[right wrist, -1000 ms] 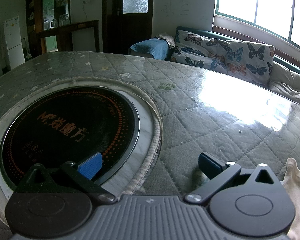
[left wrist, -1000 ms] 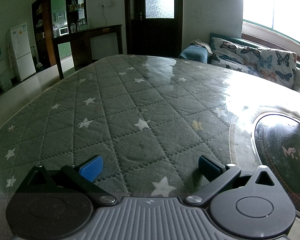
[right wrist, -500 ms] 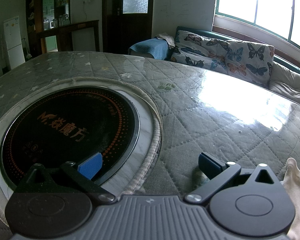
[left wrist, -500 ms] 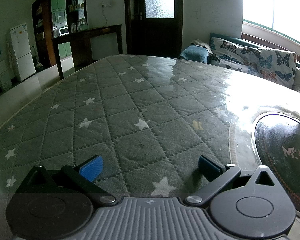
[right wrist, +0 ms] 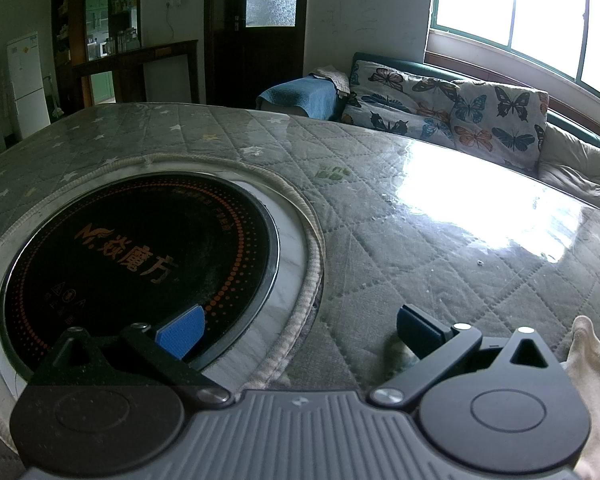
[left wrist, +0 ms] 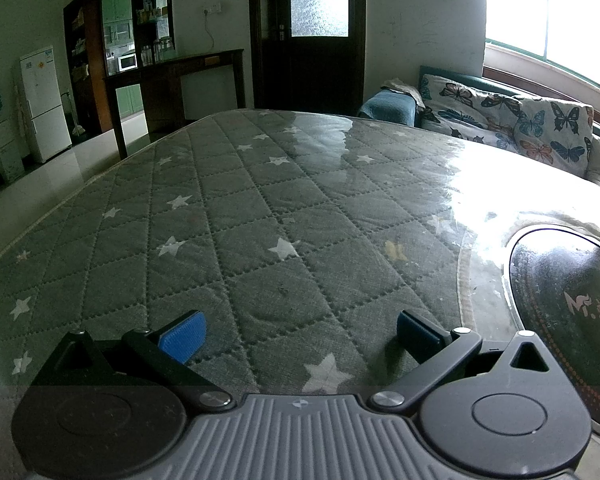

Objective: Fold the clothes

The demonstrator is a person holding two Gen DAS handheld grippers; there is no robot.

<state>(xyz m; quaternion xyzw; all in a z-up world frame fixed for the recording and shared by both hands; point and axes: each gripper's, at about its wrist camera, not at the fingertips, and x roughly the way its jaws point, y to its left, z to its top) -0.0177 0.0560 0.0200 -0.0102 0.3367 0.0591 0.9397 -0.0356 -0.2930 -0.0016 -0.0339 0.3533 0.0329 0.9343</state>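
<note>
- Hovering low over the quilted table cover (left wrist: 260, 216), left gripper (left wrist: 300, 334) spread wide, blue pads (left wrist: 183, 336) far apart, nothing held between them.
- Hovering likewise on the other side, right gripper (right wrist: 298, 330) splayed just as wide and empty, its left pad over the rim of the round black cooktop (right wrist: 140, 248) set into the table.
- Showing only as a pale cream corner at the lower right edge of the right wrist view, the garment (right wrist: 596, 364) lies on the cover just beside the right gripper's body, apart from the pads; out of sight in the left wrist view.
- Judging by the limp, rounded tip: soft, light, floppy cloth, likely to sag and drape once lifted rather than hold any shape.
- Lying under a glossy clear sheet, the cover looks slick, so probably easy sliding of the cloth and some risk of bunching instead of pinching cleanly.
- Best taken, by this reckoning, at an edge or corner, one layer pinched firmly, ideally two corners at once to keep it spread.
- Cannot tell the garment's kind, size or layout from so small a visible part.
</note>
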